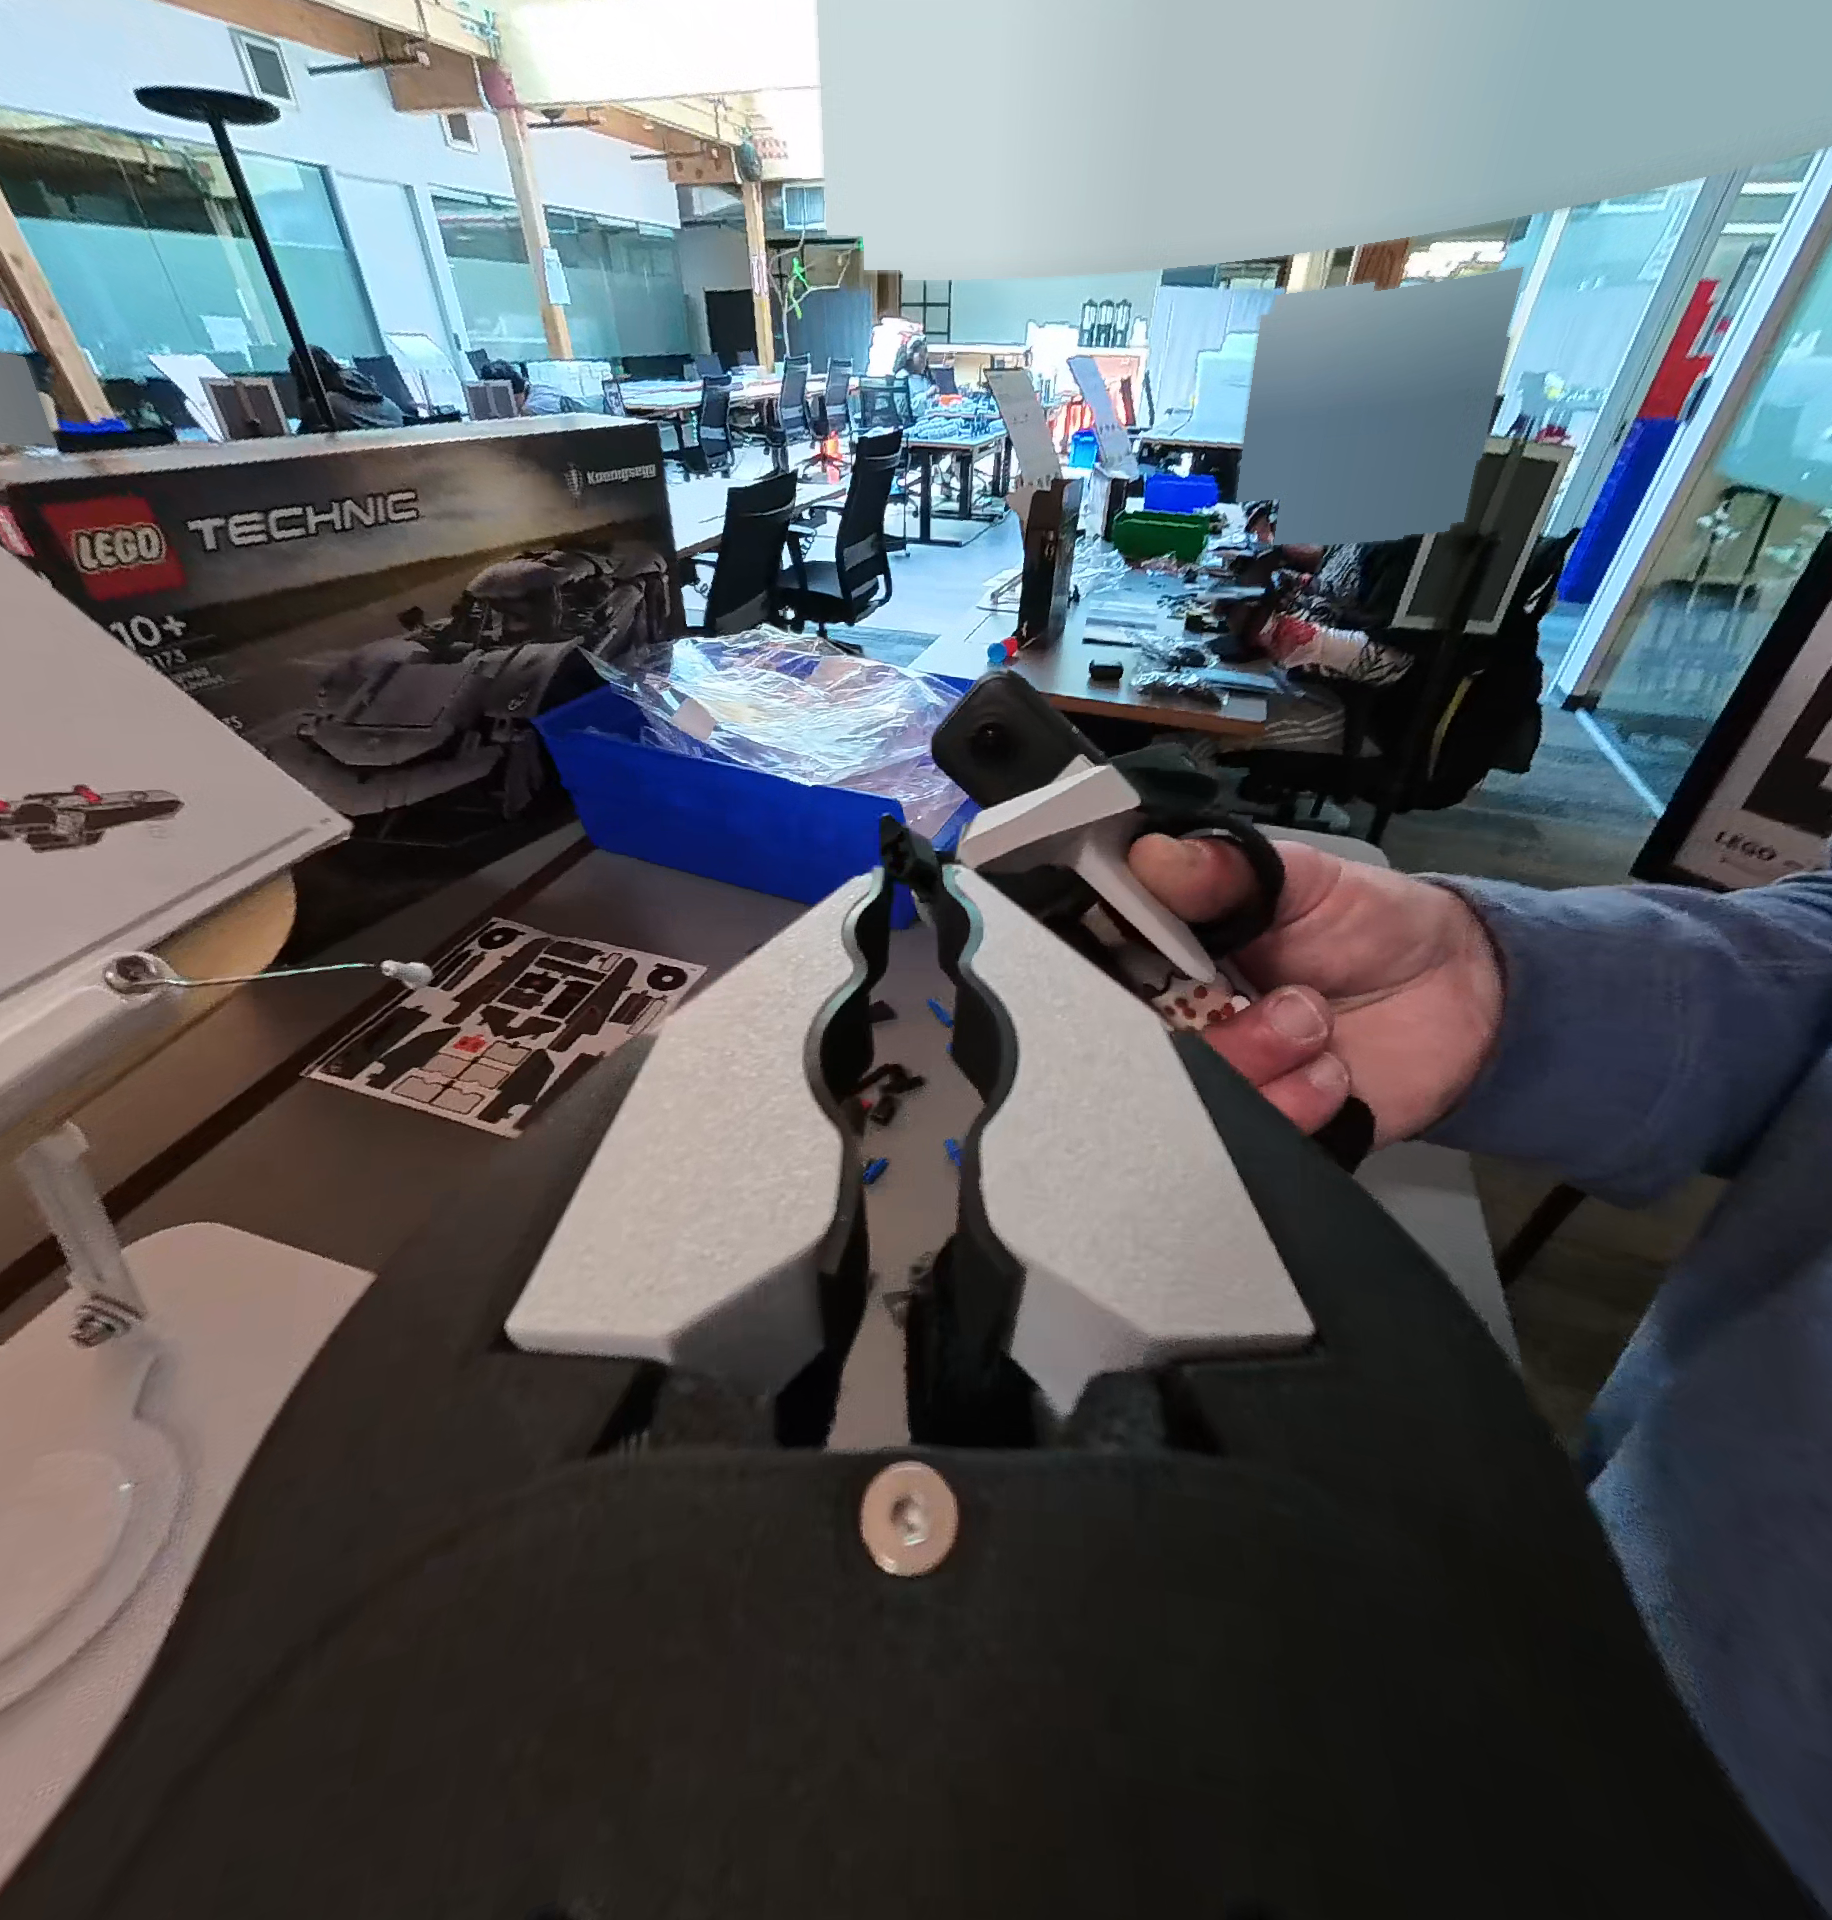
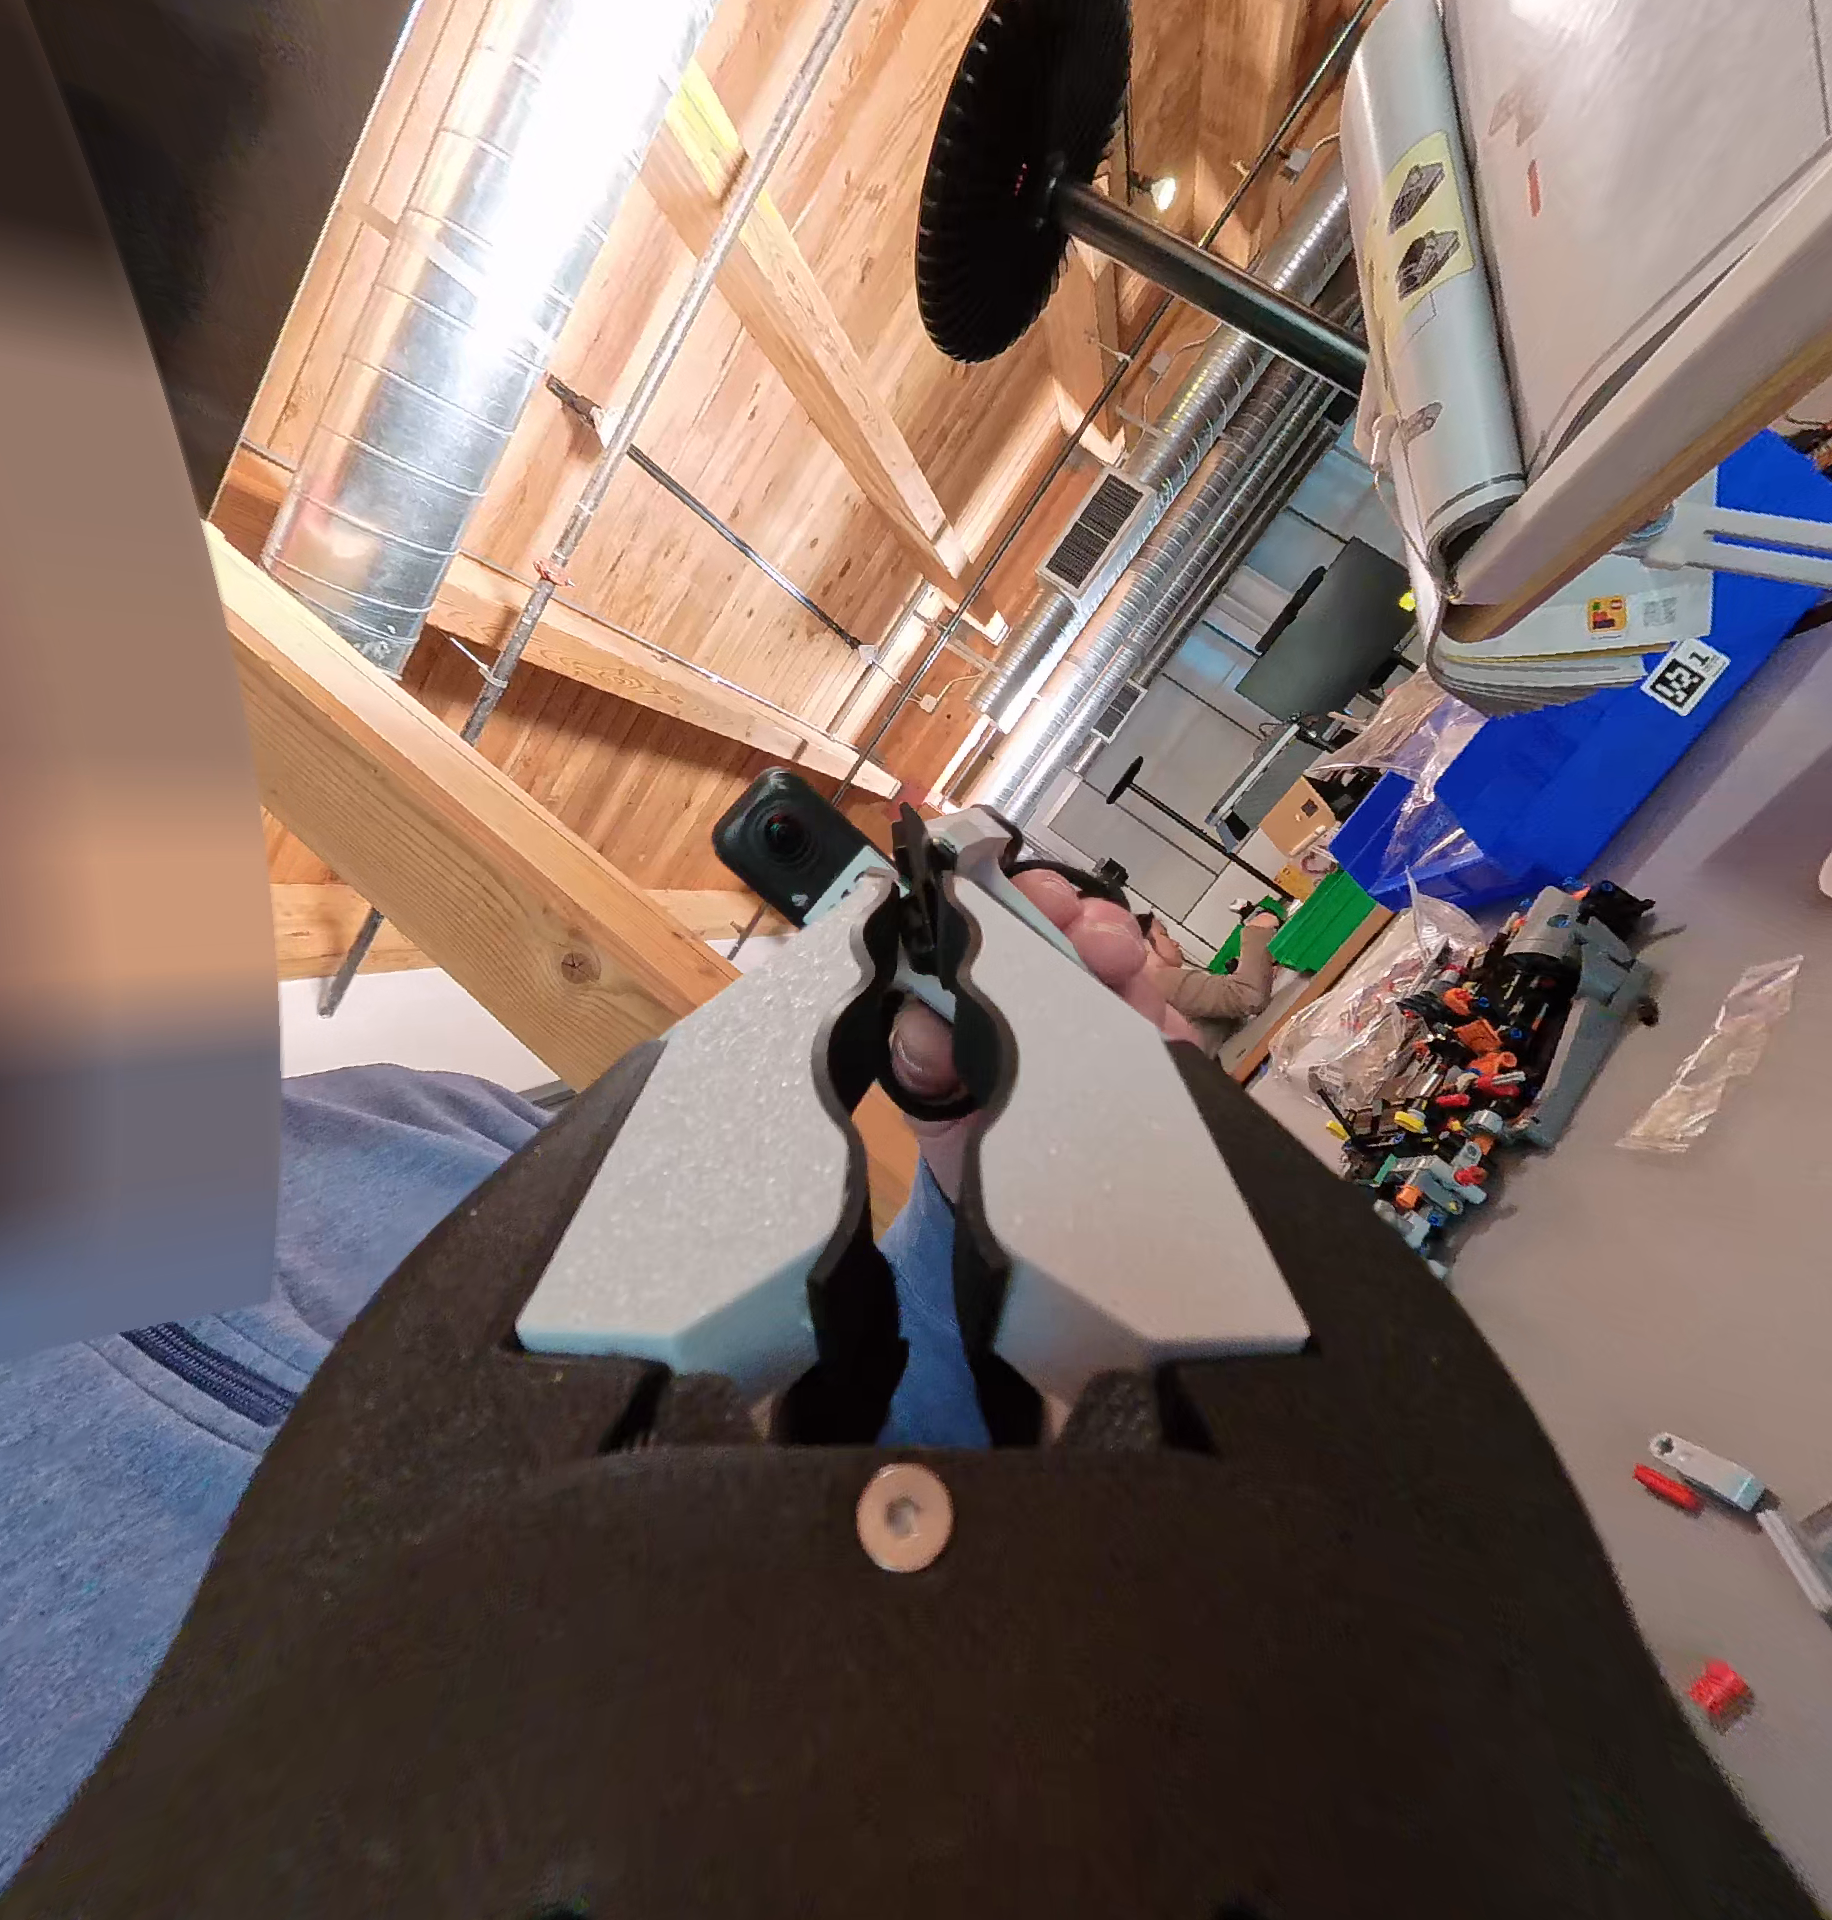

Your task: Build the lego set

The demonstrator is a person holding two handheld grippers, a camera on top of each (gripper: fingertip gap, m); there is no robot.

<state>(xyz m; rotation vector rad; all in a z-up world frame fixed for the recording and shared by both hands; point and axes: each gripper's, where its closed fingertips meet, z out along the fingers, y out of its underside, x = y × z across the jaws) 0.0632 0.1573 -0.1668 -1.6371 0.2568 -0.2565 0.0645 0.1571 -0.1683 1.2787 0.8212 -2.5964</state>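
My left gripper is raised above the table with its jaws nearly closed on a small black Lego part at the tips. The right gripper's white finger meets it tip to tip, held by a hand. In the right wrist view my right gripper is tilted up toward the ceiling and is shut on the small black part. The left gripper's finger and camera are just beyond it. I cannot tell whether it is one part or two joined.
The dark Lego box, a blue bin of plastic bags, a sticker sheet and the instruction booklet on its stand lie left. A parts pile, grey partial build, empty bag and loose red pieces lie right. The tips of both grippers are at nearly the same place.
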